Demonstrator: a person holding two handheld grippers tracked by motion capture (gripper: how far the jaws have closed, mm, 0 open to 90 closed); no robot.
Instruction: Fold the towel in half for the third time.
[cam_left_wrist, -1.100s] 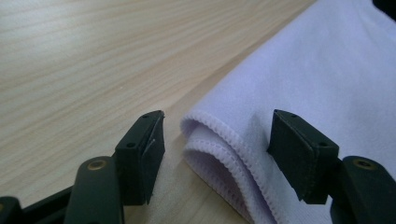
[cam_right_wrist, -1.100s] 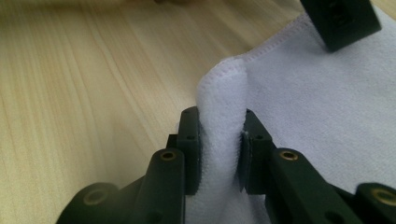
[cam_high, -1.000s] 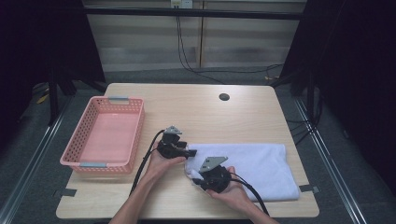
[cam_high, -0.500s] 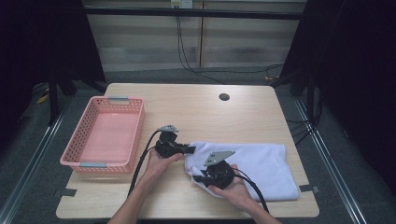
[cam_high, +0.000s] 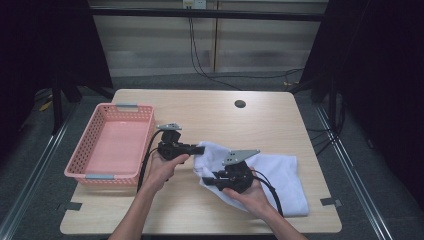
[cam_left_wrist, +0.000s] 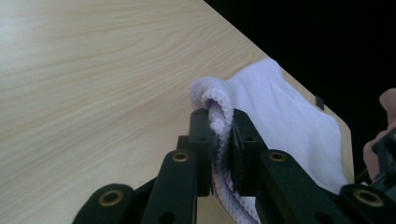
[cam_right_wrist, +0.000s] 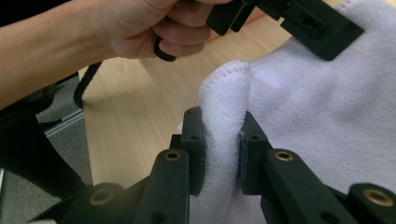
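A white towel (cam_high: 280, 172) lies on the right half of the wooden table (cam_high: 215, 115). My left gripper (cam_high: 200, 149) is shut on the towel's far left corner; in the left gripper view the stitched hem (cam_left_wrist: 219, 121) is pinched between the jaws of that gripper (cam_left_wrist: 220, 140). My right gripper (cam_high: 209, 181) is shut on the towel's near left edge, and the right gripper view shows thick white cloth (cam_right_wrist: 224, 135) squeezed between its black jaws. Both held corners are raised a little off the table, and the rest of the towel lies flat.
A pink plastic basket (cam_high: 90, 150) stands at the table's left side, close to my left hand. A small dark round hole (cam_high: 240, 104) sits in the tabletop at the far middle. Cables trail from both grippers toward the front edge.
Both grippers have shifted slightly left, drawing the towel's left edge with them. The towel's left corners have lifted and bunched a little.
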